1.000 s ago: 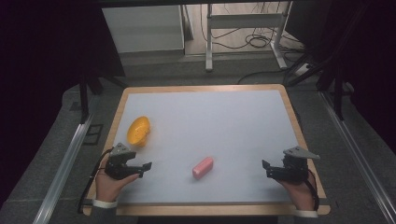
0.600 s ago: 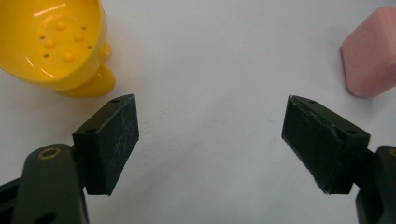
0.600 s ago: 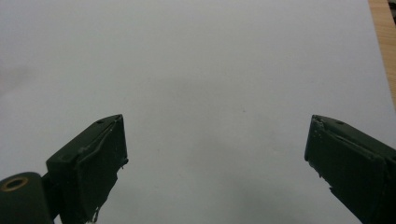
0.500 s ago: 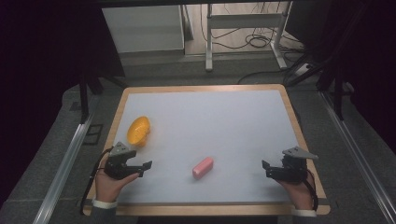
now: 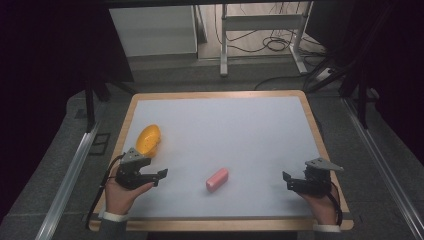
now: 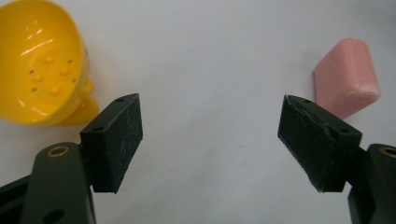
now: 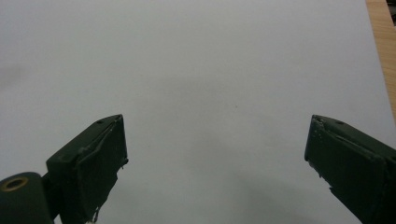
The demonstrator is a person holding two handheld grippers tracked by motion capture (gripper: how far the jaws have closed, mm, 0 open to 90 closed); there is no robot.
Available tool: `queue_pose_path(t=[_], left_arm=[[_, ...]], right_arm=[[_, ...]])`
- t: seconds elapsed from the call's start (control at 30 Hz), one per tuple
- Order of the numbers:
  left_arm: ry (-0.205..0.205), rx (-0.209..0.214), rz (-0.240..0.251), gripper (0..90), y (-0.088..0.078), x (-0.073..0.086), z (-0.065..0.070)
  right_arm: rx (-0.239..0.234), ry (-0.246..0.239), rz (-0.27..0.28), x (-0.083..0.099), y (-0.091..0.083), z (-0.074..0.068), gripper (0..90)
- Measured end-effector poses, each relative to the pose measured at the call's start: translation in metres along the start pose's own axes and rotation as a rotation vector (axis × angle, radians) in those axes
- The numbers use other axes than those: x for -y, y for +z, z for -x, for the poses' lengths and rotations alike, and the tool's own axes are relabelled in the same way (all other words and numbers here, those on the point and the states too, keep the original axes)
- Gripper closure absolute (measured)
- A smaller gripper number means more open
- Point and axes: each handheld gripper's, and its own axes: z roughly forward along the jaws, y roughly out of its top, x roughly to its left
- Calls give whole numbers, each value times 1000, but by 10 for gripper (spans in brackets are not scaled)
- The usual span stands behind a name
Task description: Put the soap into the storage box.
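Observation:
A pink block lies near the front middle of the white table top. A yellow bowl-like strainer rests tilted at the left. My left gripper sits low at the front left, open and empty, with the strainer beyond its left jaw and the pink block beyond its right jaw. At the front right my right gripper is open over bare white surface, nothing between its jaws.
A wooden rim frames the table top. Metal rails run along both sides. Behind the table stand a metal frame and cables on the floor.

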Motion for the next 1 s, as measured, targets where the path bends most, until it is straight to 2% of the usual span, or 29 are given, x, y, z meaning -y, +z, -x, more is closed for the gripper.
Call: queue_pose_path(t=[0.03, 0.1, 0.33, 0.5, 0.7, 0.73, 1.0], left_arm=[[0, 0, 0, 224, 0, 0, 0], [48, -11, -15, 227, -1, -7, 5], [80, -2, -39, 227, 4, -13, 14], [122, 16, -68, 227, 10, -19, 25], [133, 28, -78, 225, 16, -22, 32], [132, 50, -76, 225, 18, -23, 34], [168, 58, -99, 221, 27, -29, 46]], right_arm=[[0, 0, 0, 0, 0, 0, 54], [9, -3, -2, 0, 0, 0, 54], [12, -12, -12, 1, 1, -1, 54], [19, -14, -12, 1, 0, 0, 54], [24, -13, -13, 2, 0, -1, 54], [25, -13, -13, 2, 0, -1, 54], [24, -18, -16, 2, 1, -1, 54]])
